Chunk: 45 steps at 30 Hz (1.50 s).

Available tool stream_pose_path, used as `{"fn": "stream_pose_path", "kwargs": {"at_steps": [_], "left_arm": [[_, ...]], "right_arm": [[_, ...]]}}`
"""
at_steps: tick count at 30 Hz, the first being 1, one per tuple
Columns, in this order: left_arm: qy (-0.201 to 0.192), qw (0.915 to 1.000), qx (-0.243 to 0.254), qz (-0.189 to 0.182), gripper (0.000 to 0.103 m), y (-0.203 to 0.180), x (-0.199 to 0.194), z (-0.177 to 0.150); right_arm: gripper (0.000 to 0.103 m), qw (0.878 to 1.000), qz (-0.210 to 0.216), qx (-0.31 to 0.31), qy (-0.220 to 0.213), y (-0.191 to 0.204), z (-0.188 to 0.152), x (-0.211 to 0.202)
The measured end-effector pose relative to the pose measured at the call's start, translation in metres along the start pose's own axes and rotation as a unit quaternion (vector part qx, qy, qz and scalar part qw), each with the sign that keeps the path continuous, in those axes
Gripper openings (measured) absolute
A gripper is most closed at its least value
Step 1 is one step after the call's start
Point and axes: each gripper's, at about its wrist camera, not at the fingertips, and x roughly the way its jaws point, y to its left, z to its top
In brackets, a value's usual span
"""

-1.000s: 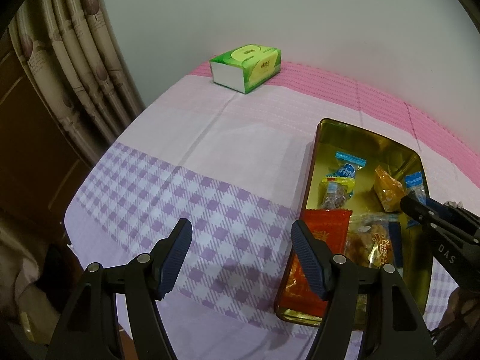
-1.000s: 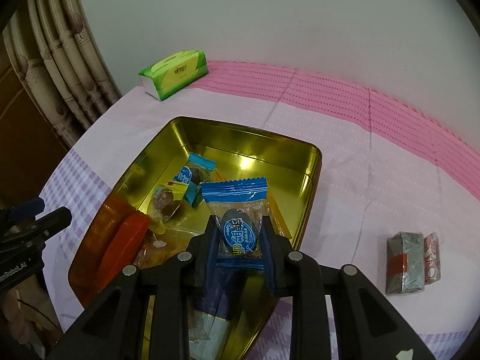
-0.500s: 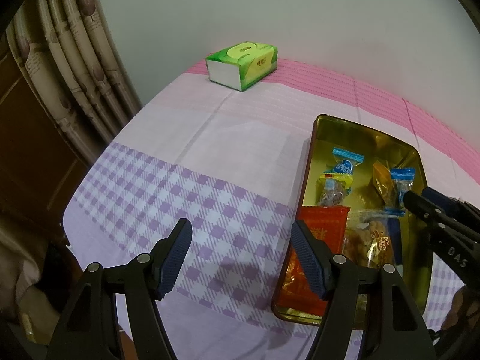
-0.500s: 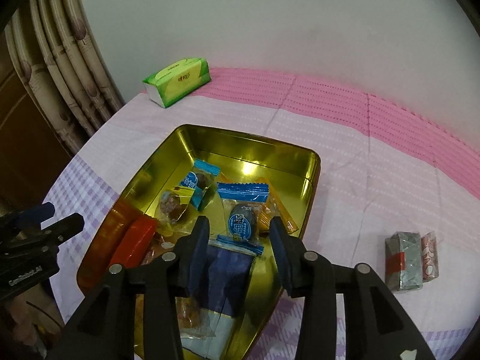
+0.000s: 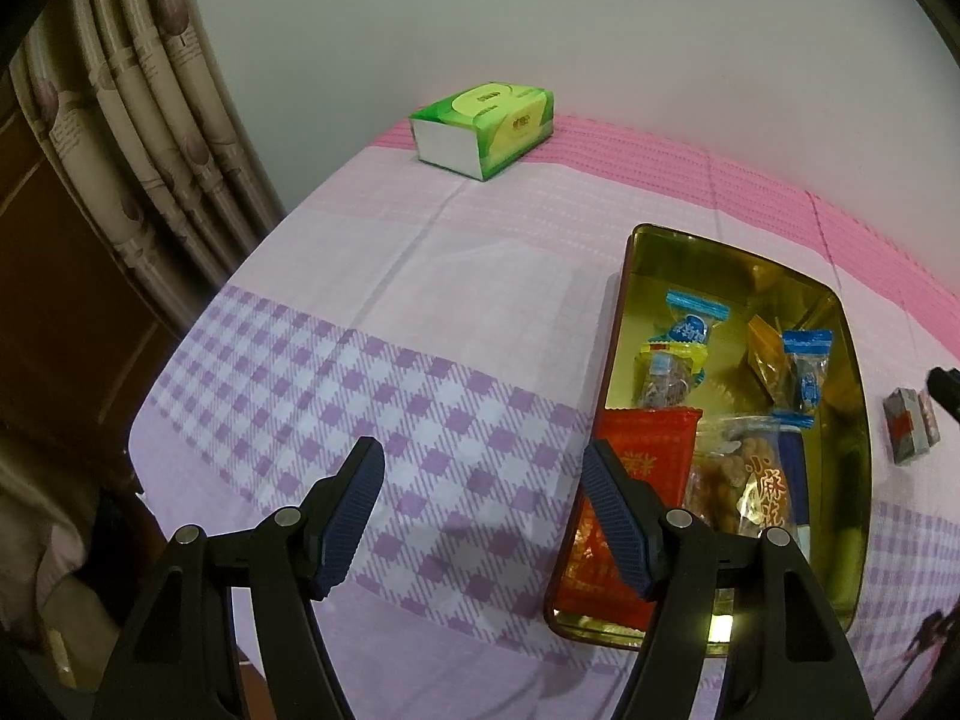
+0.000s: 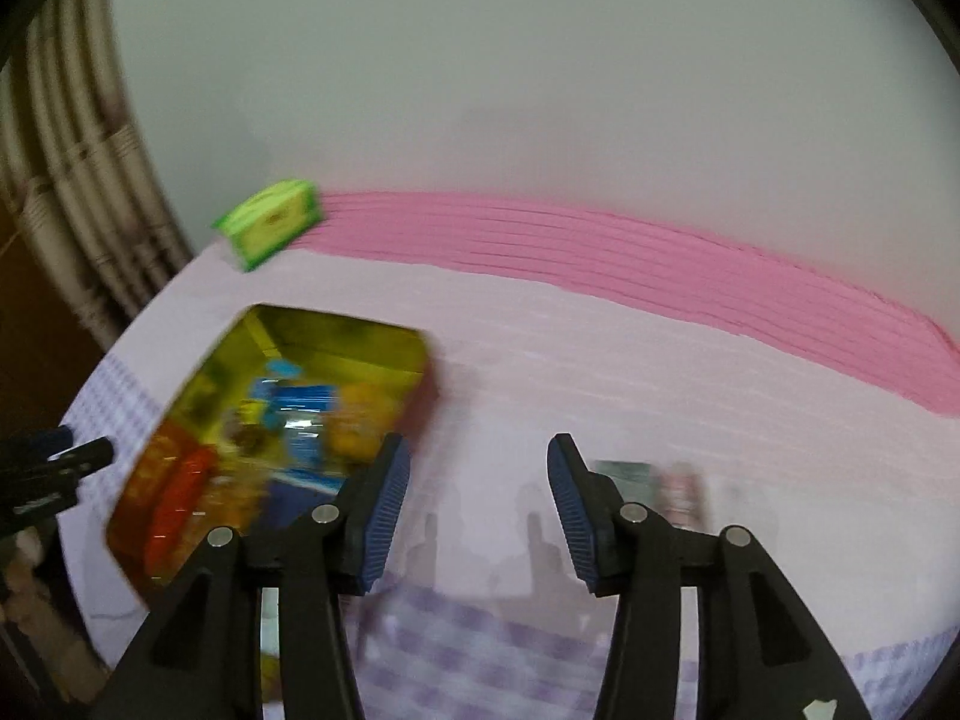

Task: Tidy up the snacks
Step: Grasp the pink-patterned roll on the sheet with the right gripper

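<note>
Blue ribbed pads on the right hand-held gripper (image 6: 477,507) are spread wide with nothing between them; it hangs over bare checked cloth, between the tin and the leftover packets. That view is motion-blurred, so detail there is soft. Left hand-held gripper (image 5: 483,516) is likewise released and empty, parked over the purple check just left of the tin.

Gold tin (image 5: 624,324) sits on the surface (image 5: 420,276) and already holds most of the snacks: red packet (image 5: 636,510) at the near end, clear bag of fried bites (image 5: 744,480) beside it, yellow-wrapped sweet (image 5: 669,369), two blue-wrapped candies (image 5: 690,318) and an orange packet (image 5: 759,348) further back.

Left to do, as far as visible: two small packets (image 5: 909,426) are outside the tin, on the cloth to its right, touching or nearly touching each other. Right gripper looks best placed for them; my guess is they're the last items. No lid visible.

Green tissue box (image 5: 483,126) at the far edge, well apart; probably not part of the job.
</note>
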Motion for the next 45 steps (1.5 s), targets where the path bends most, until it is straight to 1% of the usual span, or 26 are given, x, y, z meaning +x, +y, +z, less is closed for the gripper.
{"fn": "stream_pose_path", "kwargs": {"at_steps": [2,5,9,15,18,29,31,36,41,45], "left_arm": [[0.002,1.0000,0.004,-0.001,0.069,-0.001,0.000,-0.001],[0.002,0.9999,0.013,-0.002,0.069,-0.006,0.000,-0.002],[-0.001,0.9997,0.024,0.000,0.069,-0.011,0.000,-0.003],[0.001,0.9995,0.032,0.007,0.069,-0.014,0.002,-0.005],[-0.001,0.9994,0.034,0.009,0.069,-0.016,0.003,-0.005],[0.002,0.9984,0.051,0.026,0.069,-0.024,0.007,-0.011],[0.003,0.9983,0.053,0.022,0.069,-0.025,0.007,-0.011],[0.001,0.9985,0.050,0.025,0.069,-0.027,0.004,-0.012],[0.001,0.9988,0.044,0.021,0.069,-0.029,-0.002,-0.012],[0.000,0.9981,0.059,0.020,0.069,-0.040,-0.008,-0.014]], "right_arm": [[0.049,1.000,-0.019,0.008,0.005,-0.022,-0.004,0.002],[0.050,0.999,-0.038,0.026,0.019,-0.048,-0.011,0.008],[0.050,0.997,-0.044,0.043,0.037,-0.069,-0.021,0.020],[0.050,0.997,-0.050,0.031,0.048,-0.072,-0.028,0.029],[0.048,0.997,-0.053,0.028,0.045,-0.078,-0.031,0.029],[0.042,0.999,-0.034,0.029,0.030,-0.087,-0.036,0.027],[0.042,0.999,-0.030,0.028,0.027,-0.089,-0.040,0.025],[0.039,0.999,-0.015,0.019,0.040,-0.092,-0.049,0.031],[0.037,0.999,-0.012,0.005,0.034,-0.087,-0.046,0.041],[0.030,0.999,-0.011,0.003,0.030,-0.088,-0.044,0.047]]}}
